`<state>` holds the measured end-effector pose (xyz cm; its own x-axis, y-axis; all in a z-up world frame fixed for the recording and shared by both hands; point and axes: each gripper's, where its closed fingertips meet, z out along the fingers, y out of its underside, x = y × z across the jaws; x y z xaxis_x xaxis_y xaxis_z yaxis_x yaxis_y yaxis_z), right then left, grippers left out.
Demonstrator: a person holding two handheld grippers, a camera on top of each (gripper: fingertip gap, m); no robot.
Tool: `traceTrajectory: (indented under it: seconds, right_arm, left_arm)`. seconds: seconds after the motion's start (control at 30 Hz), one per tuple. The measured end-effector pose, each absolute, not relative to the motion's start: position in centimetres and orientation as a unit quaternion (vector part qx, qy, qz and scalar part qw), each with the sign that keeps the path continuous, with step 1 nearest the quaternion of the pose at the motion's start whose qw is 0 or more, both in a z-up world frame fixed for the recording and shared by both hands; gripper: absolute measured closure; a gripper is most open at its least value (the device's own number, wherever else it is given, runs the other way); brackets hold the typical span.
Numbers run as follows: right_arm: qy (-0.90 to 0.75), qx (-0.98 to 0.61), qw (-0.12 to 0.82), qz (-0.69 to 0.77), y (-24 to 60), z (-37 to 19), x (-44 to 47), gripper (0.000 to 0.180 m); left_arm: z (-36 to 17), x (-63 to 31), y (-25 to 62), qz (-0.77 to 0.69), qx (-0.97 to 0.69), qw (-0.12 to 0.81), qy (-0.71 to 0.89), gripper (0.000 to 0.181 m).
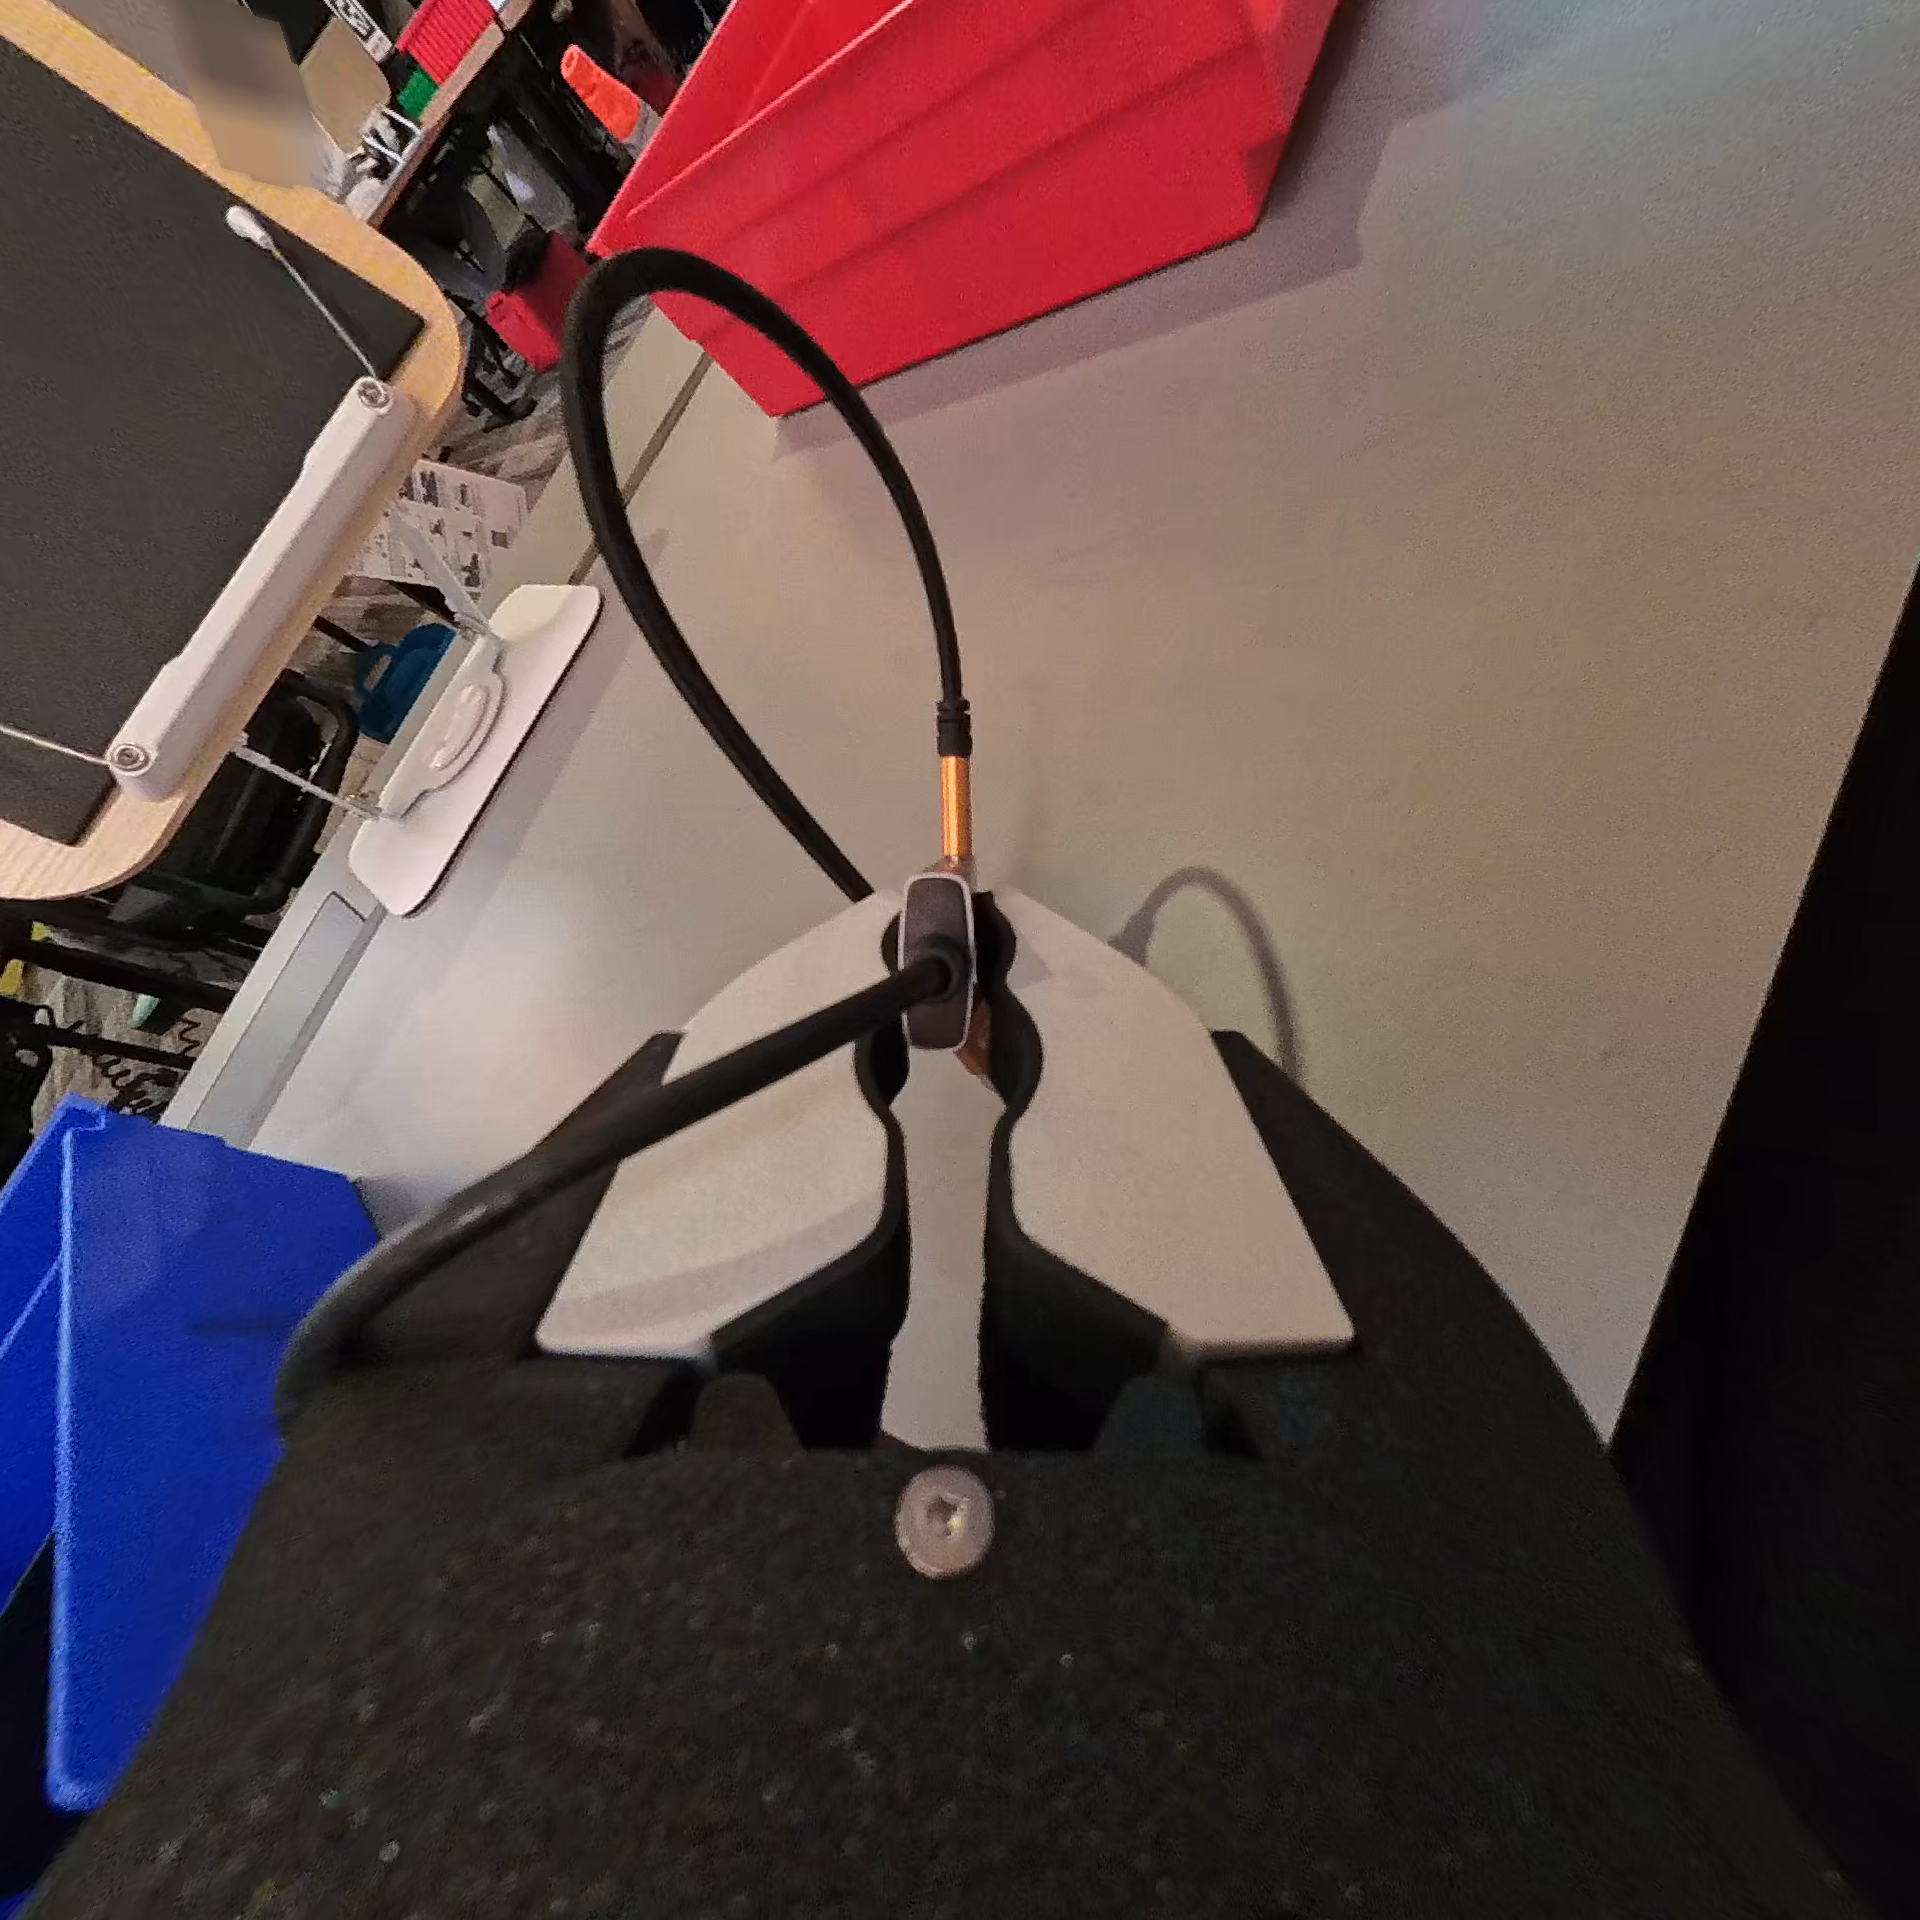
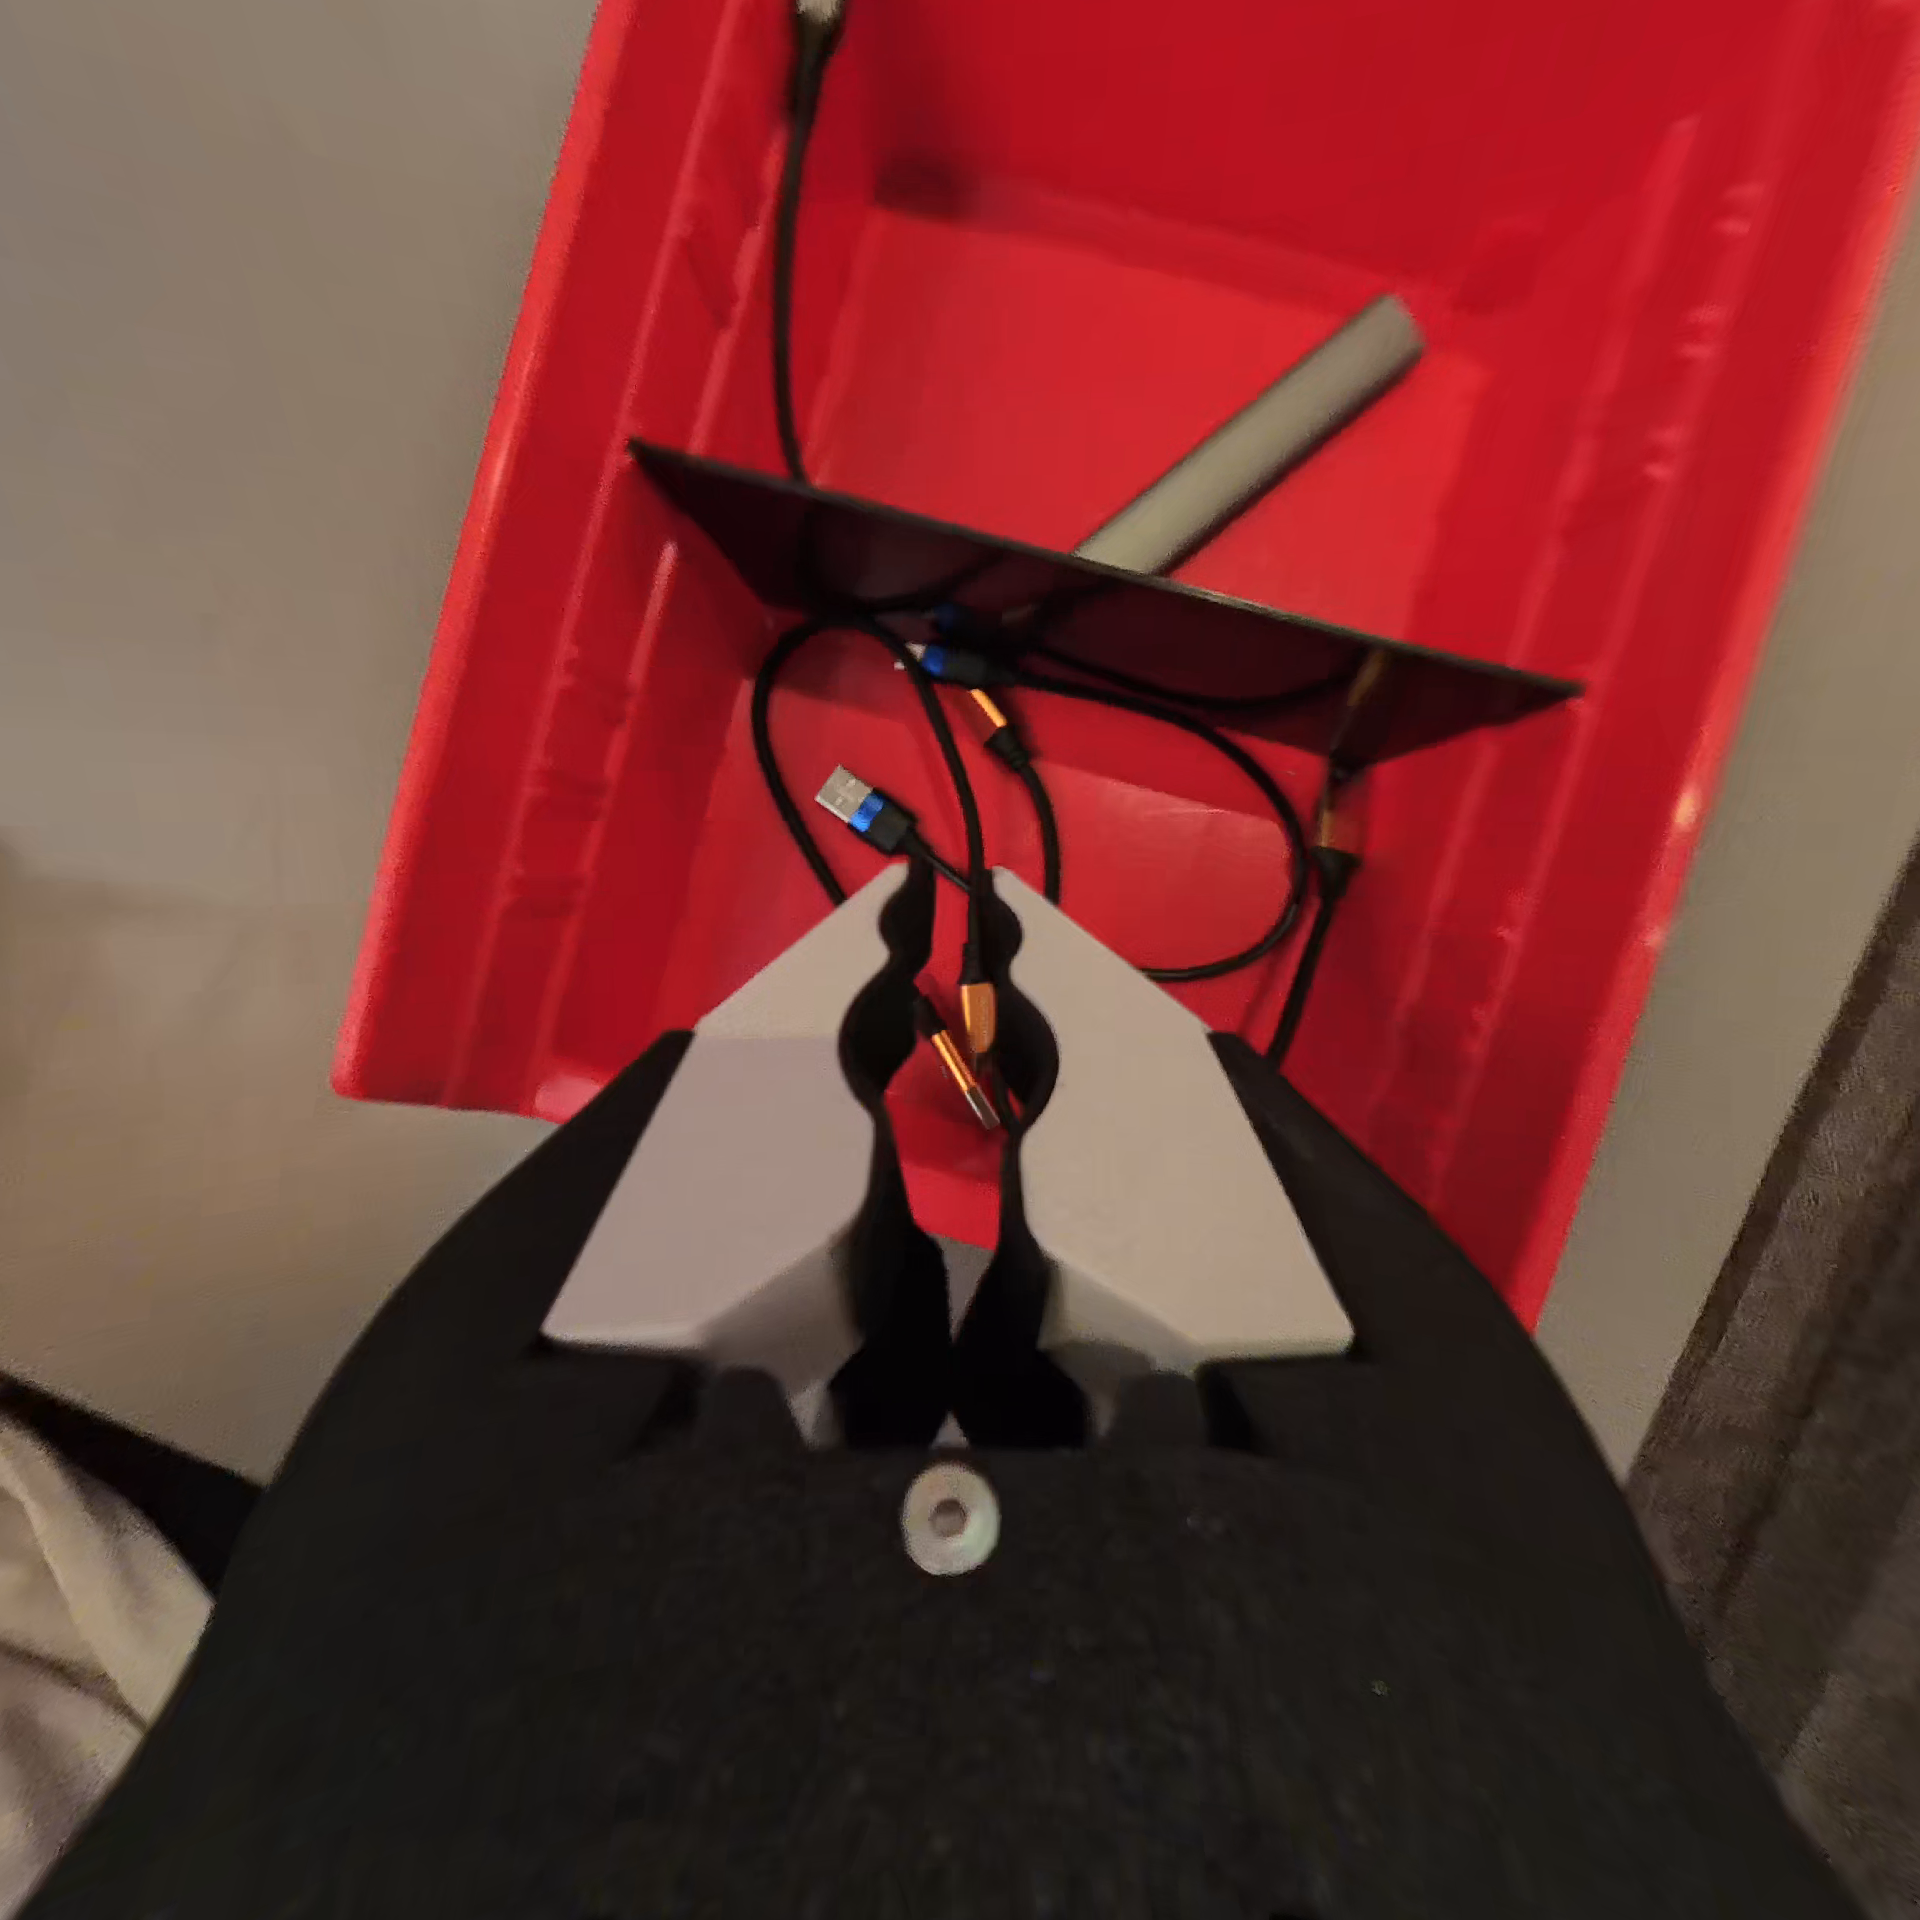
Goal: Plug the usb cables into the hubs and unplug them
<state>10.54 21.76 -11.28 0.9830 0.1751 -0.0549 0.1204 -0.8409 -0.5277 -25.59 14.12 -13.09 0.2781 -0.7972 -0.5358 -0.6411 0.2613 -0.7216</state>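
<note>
The left gripper (image 1: pixel 940 971) has its jaws closed on a grey hub (image 1: pixel 938 977), seen end-on, its long axis running away from the camera. An orange-collared plug (image 1: pixel 954 805) stands beyond the jaw tips, its black cable (image 1: pixel 665 582) looping back left. Bare pale surface (image 1: pixel 1403 644) lies ahead and right; a red bin (image 1: pixel 966 187) sits farther ahead. The right gripper (image 2: pixel 951 883) hangs over that bin, jaws slightly parted, holding nothing; loose cables (image 2: pixel 1226 831) lie below, a blue-collared plug (image 2: pixel 860 805) pointing up-left.

A workshop: red bin (image 1: pixel 935 177), blue bin (image 1: pixel 135 1299), cluttered shelving (image 1: pixel 488 135)
</note>
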Motion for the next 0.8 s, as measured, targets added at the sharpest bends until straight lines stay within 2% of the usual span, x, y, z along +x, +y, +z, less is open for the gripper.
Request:
traceTrajectory:
  seconds: [0.27, 0.33, 0.43, 0.53, 0.6, 0.8]
  right_arm:
    - [0.009, -0.946, 0.321, 0.038, 21.5, -9.0, 9.9, 0.173]
    - [0.0, -0.929, 0.362, 0.081, 22.1, -7.8, 8.3, 0.16]
    - [-0.03, -0.904, 0.414, 0.099, 22.4, -6.0, 6.6, 0.153]
    - [-0.079, -0.87, 0.48, 0.081, 22.7, -3.8, 5.2, 0.145]
    - [-0.109, -0.838, 0.533, 0.052, 22.7, -2.1, 4.5, 0.134]
    - [-0.137, -0.799, 0.584, 0.048, 22.4, -0.4, 2.2, 0.121]
  left_arm:
    - [-12.9, -25.2, 13.6, -0.071, -0.596, 0.526, 0.603, 0.171]
    - [-12.8, -25.3, 13.5, -0.069, -0.595, 0.528, 0.602, 0.171]
    - [-12.8, -25.4, 13.6, -0.066, -0.595, 0.529, 0.601, 0.171]
    - [-12.9, -25.5, 13.6, -0.066, -0.596, 0.528, 0.602, 0.171]
    - [-13.0, -25.4, 13.6, -0.066, -0.596, 0.526, 0.603, 0.171]
    - [-13.3, -25.4, 13.7, -0.066, -0.598, 0.522, 0.604, 0.171]
